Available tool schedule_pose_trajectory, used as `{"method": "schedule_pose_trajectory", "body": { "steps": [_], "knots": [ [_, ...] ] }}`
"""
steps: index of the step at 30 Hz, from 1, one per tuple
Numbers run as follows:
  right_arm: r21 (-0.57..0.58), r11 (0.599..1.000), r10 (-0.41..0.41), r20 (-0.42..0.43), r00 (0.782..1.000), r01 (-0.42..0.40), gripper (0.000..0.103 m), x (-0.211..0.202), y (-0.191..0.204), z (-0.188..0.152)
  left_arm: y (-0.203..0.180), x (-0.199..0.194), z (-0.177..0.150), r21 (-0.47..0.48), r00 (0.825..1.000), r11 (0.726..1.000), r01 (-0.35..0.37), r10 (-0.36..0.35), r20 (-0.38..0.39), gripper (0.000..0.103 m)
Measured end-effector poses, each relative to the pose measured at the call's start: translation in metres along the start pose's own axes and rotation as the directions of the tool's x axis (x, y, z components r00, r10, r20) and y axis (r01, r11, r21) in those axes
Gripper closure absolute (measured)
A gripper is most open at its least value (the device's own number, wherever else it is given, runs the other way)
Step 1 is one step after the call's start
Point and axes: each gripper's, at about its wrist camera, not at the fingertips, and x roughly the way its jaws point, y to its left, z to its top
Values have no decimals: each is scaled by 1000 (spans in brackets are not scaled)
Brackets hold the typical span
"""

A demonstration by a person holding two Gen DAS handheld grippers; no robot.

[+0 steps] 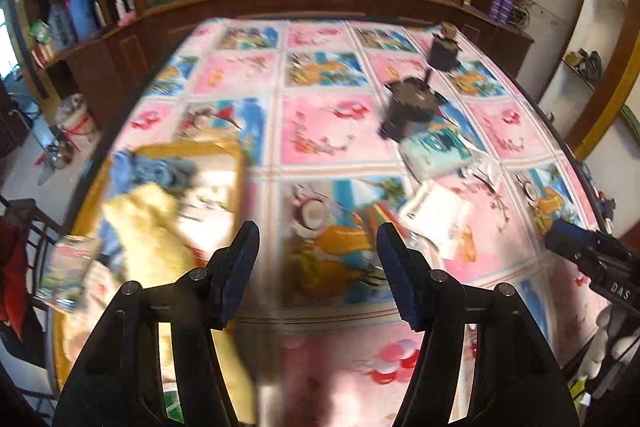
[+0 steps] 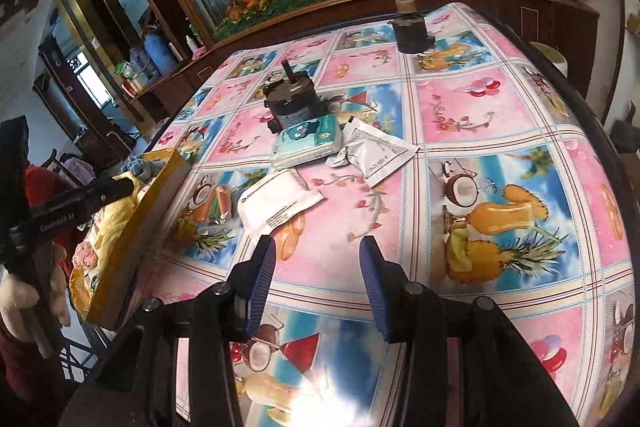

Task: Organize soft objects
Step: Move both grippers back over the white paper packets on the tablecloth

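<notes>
Yellow cloth left of the spread, empty left tongs is blurred; silver sachets are seen clearly only beyond the spread right tongs.

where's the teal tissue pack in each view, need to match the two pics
Left wrist: the teal tissue pack lies right of centre, just below the nearer dark motor, above the white packet.
Right wrist: the pack lies left of centre in the upper half, again against that motor.
Shared landmark: the dark motor touching the pack's far edge.
</notes>
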Motion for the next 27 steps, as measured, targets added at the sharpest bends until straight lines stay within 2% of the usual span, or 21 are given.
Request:
{"method": "schedule_pose_trajectory", "body": {
  "steps": [5,9,14,18,19,21,24,25,27],
  "knots": [
    [-8,1000,13,-1,1000,-13,59,15,-3,23,-10,16,-5,-18,998,999,43,-44,-45,42],
    [-31,999,14,2,1000,-13,59,40,3,55,-8,20,-12,-41,996,997,63,-66,-67,42],
    [-80,997,0,-60,998,-5,59,87,12,90,0,21,-19,-62,993,995,73,-78,-84,42],
    [-74,997,-12,-115,993,4,59,121,12,101,3,21,-18,-69,993,994,84,-89,-81,42],
    [-67,998,-4,-137,991,-5,59,127,11,101,3,21,-18,-70,993,994,88,-93,-78,42],
    [-54,996,65,-200,978,-77,59,131,13,96,4,20,-16,-66,992,993,98,-103,-72,42],
    [-35,979,185,-277,943,-202,59,120,20,85,2,22,-14,-53,990,991,124,-127,-65,42],
    [-42,976,195,-277,941,-214,59,115,21,83,1,23,-13,-52,989,990,130,-133,-62,42],
    [-105,976,160,-259,953,-192,59,105,28,83,-2,25,-12,-47,986,988,150,-152,-60,42]
  ]
}}
